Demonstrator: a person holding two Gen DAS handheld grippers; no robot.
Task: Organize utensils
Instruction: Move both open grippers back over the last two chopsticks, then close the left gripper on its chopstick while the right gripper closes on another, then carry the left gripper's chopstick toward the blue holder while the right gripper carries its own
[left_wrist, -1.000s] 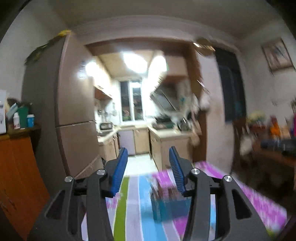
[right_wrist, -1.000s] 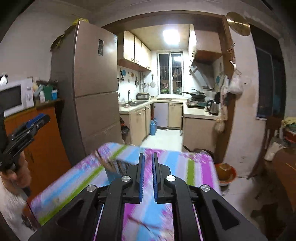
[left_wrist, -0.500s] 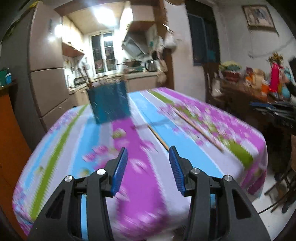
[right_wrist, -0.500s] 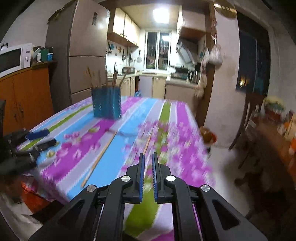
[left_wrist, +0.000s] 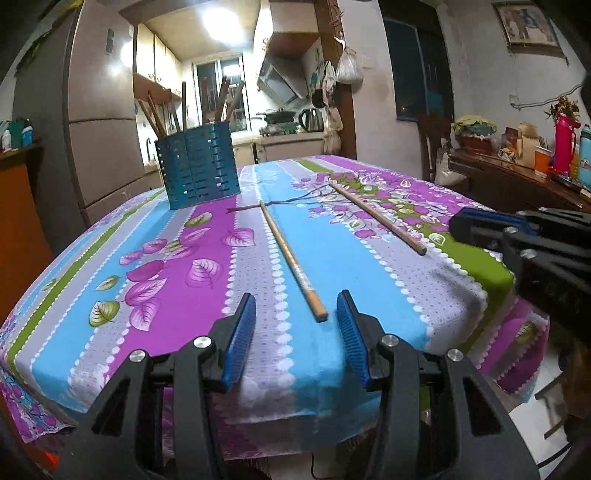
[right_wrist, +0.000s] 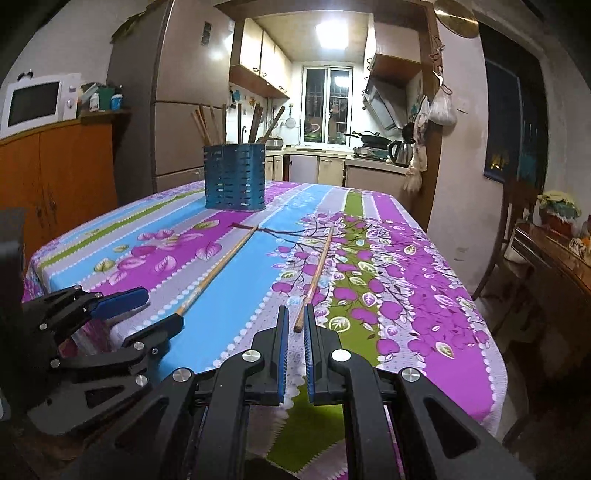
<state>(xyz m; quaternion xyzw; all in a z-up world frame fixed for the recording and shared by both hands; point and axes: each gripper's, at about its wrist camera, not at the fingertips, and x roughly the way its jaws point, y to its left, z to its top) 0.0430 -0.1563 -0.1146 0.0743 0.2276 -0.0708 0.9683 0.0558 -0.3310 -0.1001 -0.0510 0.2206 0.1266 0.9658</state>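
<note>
Left tool (left_wrist: 295, 325): jaws spread, empty; near end of the left chopstick (left_wrist: 291, 254) lies just ahead, between the blue pads, not touched.
Right tool (right_wrist: 295, 332): jaws pressed nearly together, empty; tip of the right chopstick (right_wrist: 314, 280) just ahead of the gap.
Holder (right_wrist: 235, 176): blue, upright, far end of the worktop (right_wrist: 424, 295), chopsticks inside.

Lower ends of brown wooden chopsticks (left_wrist: 221, 101), far ahead of tongs, hidden inside blue slotted plastic holder (left_wrist: 199, 168); count unclear.
</note>
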